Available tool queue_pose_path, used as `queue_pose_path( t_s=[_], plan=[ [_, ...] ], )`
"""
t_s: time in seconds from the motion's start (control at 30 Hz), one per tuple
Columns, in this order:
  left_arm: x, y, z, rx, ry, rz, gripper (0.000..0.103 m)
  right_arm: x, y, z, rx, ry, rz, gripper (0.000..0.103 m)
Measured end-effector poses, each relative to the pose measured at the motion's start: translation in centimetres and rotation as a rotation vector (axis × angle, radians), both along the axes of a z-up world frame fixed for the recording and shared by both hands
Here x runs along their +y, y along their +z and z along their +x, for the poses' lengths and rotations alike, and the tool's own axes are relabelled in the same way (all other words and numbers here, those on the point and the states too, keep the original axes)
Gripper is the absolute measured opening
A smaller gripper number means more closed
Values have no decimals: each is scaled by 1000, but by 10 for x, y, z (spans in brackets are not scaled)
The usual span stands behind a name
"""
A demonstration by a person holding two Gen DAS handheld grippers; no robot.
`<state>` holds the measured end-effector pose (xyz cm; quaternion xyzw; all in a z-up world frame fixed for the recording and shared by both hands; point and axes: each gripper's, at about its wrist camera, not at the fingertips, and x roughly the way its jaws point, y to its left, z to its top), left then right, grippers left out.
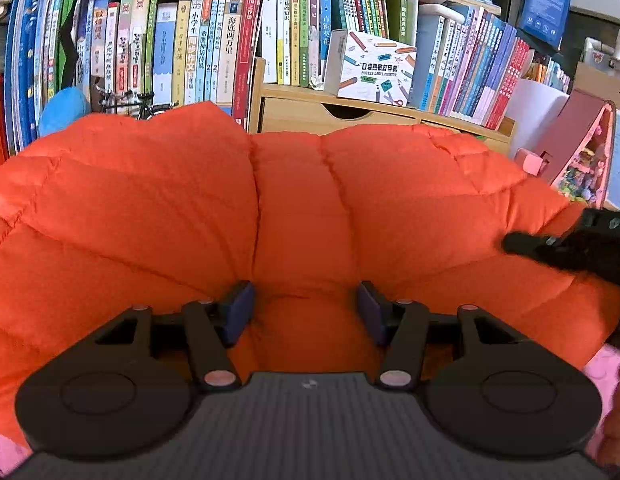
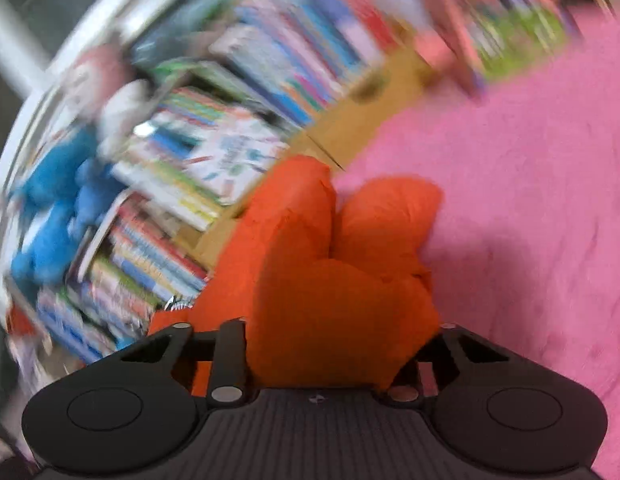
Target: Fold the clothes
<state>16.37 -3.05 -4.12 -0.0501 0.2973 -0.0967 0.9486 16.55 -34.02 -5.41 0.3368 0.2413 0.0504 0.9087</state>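
bookshelf (image 1: 213,40) packed with books behind orange jacket (image 1: 269,208).

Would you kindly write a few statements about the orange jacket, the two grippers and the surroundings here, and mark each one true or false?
1. The puffy jacket is orange. True.
2. The left gripper has its blue pads spread, with jacket fabric between them. True.
3. The surface under the jacket is green. False: it is pink.
4. Books stand behind the jacket. True.
5. The right gripper points at bare floor. False: jacket fabric bunches between its arms.
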Motion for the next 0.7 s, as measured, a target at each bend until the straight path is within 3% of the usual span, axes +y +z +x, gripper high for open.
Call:
queue_pose_path(
  t_s=[0.1,0.3,0.47,0.6,0.7],
  plan=[
    [-3,1,-13,10,-9,-33,52,29,28,-24,-99,40,-240,28],
    [-10,1,-56,46,-104,-188,44,86,84,-71,-296,120,-720,28],
    [22,12,-87,-2,-114,-256,43,115,91,-81,-347,140,-938,28],
    [69,23,-112,-96,-37,-245,42,141,92,-85,-377,160,-1068,28],
    [111,25,-120,-120,40,-282,42,165,88,-90,-406,180,-1165,29]
  ],
)
